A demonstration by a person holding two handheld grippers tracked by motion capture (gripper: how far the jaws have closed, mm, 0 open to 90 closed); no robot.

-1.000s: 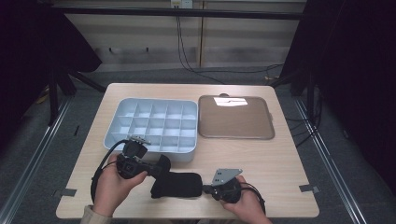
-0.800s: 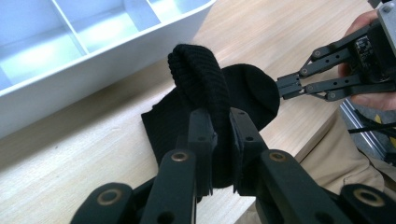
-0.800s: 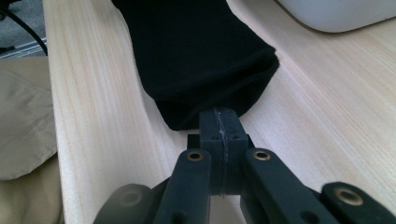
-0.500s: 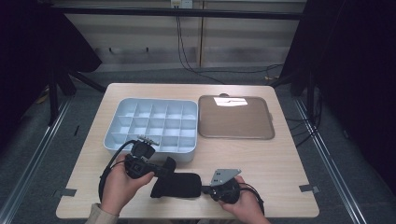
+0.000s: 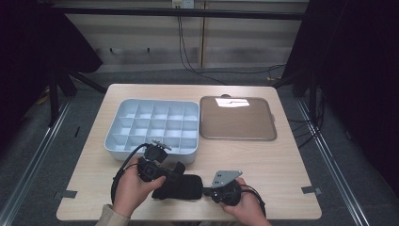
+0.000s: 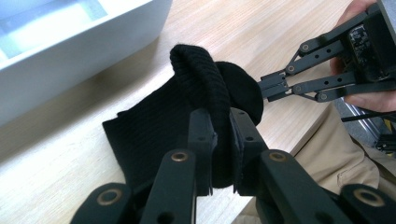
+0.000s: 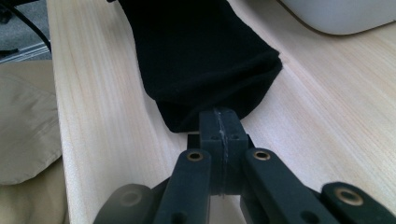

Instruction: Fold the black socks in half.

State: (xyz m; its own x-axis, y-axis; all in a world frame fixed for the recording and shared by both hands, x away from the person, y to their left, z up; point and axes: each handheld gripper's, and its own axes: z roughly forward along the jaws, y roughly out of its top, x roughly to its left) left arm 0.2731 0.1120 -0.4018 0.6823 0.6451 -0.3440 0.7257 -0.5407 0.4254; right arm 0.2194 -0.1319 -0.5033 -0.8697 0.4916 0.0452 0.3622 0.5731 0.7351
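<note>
So there's a black ribbed knit sock (image 5: 181, 186) lying on the pale wood-grain bench (image 5: 282, 165), near the front edge, just in front of the light blue plastic compartment tray (image 5: 155, 123). The left claw (image 6: 223, 135) is clamped on a folded-over bit of the sock's ribbed cuff, and in the left gripper view you can see the thick knit bulging up in a rounded hump between the two black pads, with the rest of the fabric spread flat and a bit rumpled on the wood. The right claw (image 7: 219, 126) is pinched together on the opposite end of the sock; in its own view the pads meet in a tight seam right at the edge of the smooth, finer-looking fabric, which lies mostly flat with a soft doubled-over hem. From the high view the sock is stretched between the two hands, left claw (image 5: 178, 170) on one end and right claw (image 5: 207, 190) on the other, both low over the bench. The tray is a grid of small square cells with thin walls and rounded outer corners. Beside it, touching or nearly so, sits a flat brown square tray (image 5: 237, 120) with a raised rim and a glare patch on its matte surface.
</note>
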